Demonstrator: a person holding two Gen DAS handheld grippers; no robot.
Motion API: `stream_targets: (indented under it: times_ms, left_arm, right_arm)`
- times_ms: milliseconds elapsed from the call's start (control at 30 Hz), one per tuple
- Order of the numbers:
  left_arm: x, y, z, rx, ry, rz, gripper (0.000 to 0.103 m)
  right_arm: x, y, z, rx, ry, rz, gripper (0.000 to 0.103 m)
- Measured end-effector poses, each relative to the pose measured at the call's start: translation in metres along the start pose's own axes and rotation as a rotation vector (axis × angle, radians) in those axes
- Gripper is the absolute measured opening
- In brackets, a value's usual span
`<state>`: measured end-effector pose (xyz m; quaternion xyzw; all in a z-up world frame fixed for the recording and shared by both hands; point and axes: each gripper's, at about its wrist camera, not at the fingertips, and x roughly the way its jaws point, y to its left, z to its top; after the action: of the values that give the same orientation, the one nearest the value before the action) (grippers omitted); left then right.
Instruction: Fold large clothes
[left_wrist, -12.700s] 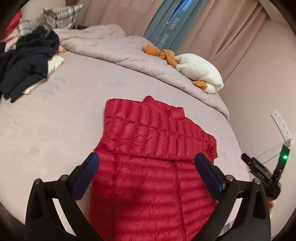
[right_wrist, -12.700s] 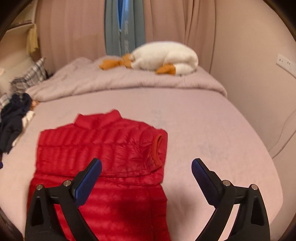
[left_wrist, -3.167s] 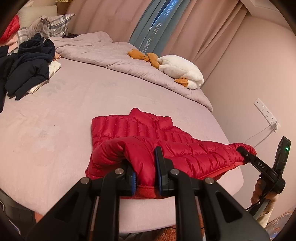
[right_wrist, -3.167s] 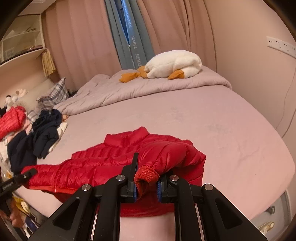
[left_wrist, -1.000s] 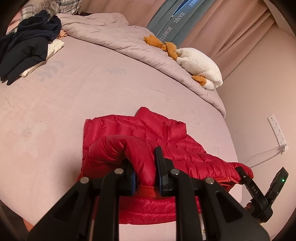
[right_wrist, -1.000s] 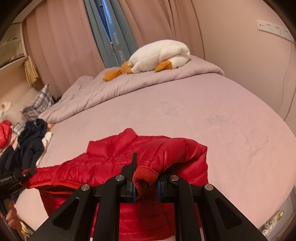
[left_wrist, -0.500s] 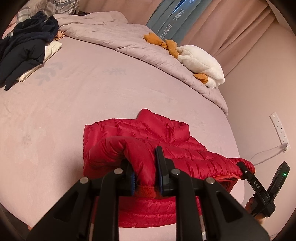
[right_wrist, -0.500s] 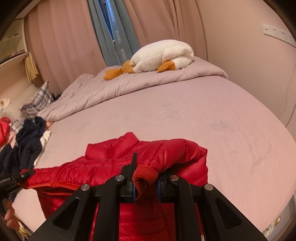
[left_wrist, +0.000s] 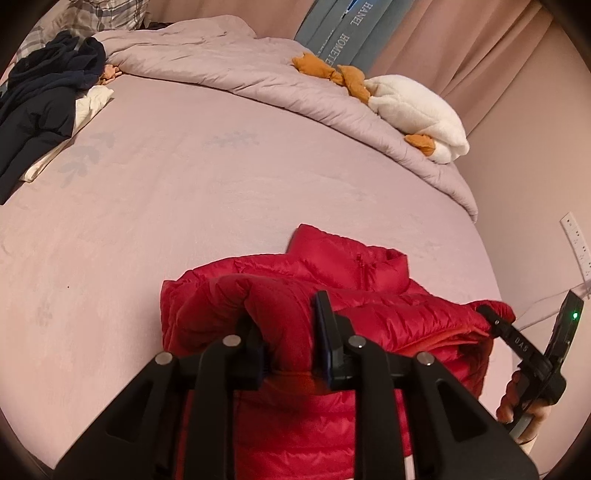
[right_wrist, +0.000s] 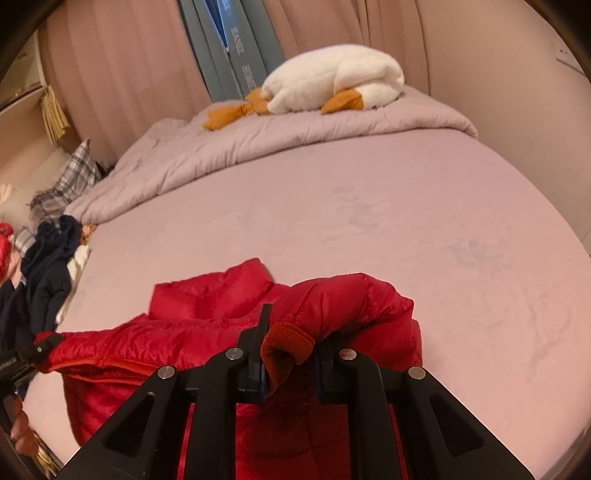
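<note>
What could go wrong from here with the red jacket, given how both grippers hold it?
The left gripper and right gripper each pinch a bunched lower corner of the red jacket, so slippery quilted fabric might slide out mid-fold. The right pinch also catches the ribbed cuff, so the sleeve may drag out of place. Part of the jacket seems to overhang the bed edge and could slip down.

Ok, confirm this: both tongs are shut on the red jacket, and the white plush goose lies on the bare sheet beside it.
Not quite. Both tongs are shut on the jacket, but the goose lies on the quilt at the far end of the bed, as the right wrist view shows.
</note>
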<state>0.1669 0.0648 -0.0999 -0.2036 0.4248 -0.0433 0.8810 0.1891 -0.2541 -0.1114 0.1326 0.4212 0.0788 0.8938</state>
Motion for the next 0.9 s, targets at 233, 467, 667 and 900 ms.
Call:
stream_targets:
  times_ms: [233,467,667,900]
  left_arm:
    - [0.007,0.002,0.001,-0.003,-0.023,-0.001,0.045]
    - [-0.014,0.004,-0.001,-0.001,-0.068,0.005,0.069]
    - [-0.026,0.010,-0.005,0.017,-0.113,0.046,0.082]
    - [-0.033,0.016,-0.006,0.002,-0.121,0.066,0.082]
  right_arm:
    - [0.014,-0.003,0.003,0.014,0.038,-0.002,0.027]
    - [-0.014,-0.014,0.007,0.039,-0.050,0.011,0.068]
    - [-0.027,-0.025,0.010,0.037,-0.073,-0.038,0.075]
    - [-0.041,-0.032,0.015,0.033,-0.110,-0.045,0.075]
